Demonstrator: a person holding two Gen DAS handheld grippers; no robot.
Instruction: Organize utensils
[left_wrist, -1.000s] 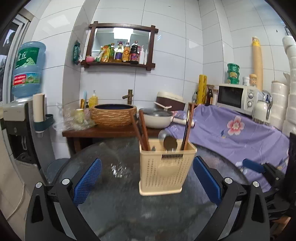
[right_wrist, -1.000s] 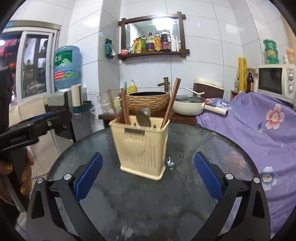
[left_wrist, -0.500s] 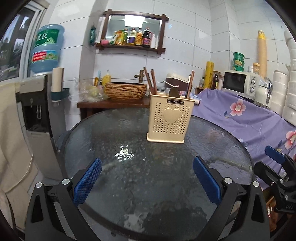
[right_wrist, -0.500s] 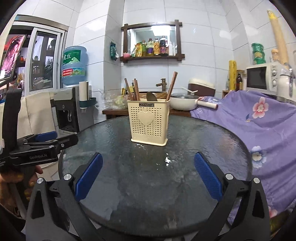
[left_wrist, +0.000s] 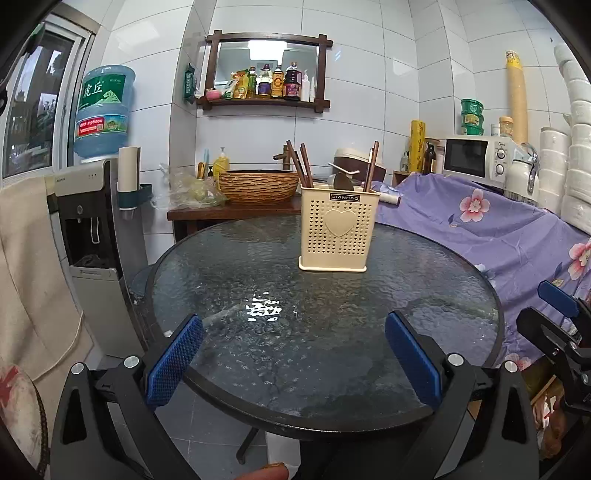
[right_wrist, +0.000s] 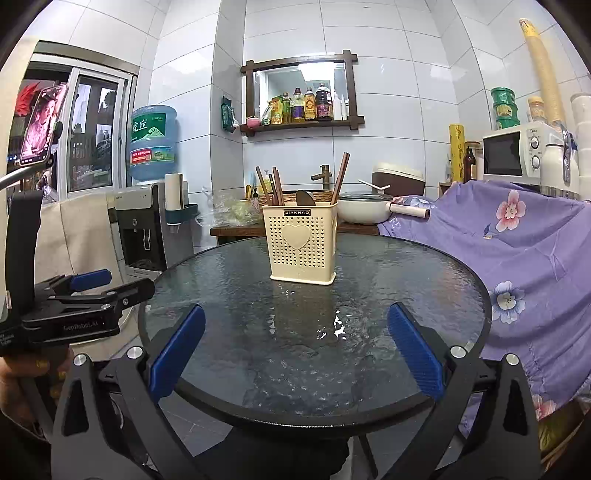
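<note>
The cream utensil holder (left_wrist: 338, 229) stands upright on the far half of the round glass surface (left_wrist: 258, 354), with chopsticks (left_wrist: 303, 166) and a spoon (left_wrist: 343, 181) inside. Compartment divisions cannot be made out. Only the right wrist view shows a hand (right_wrist: 22, 384) gripping the left gripper (left_wrist: 291, 354). The right gripper (right_wrist: 295, 350) hangs over the near rim. Both sets of jaws gape wide, holding nothing.
</note>
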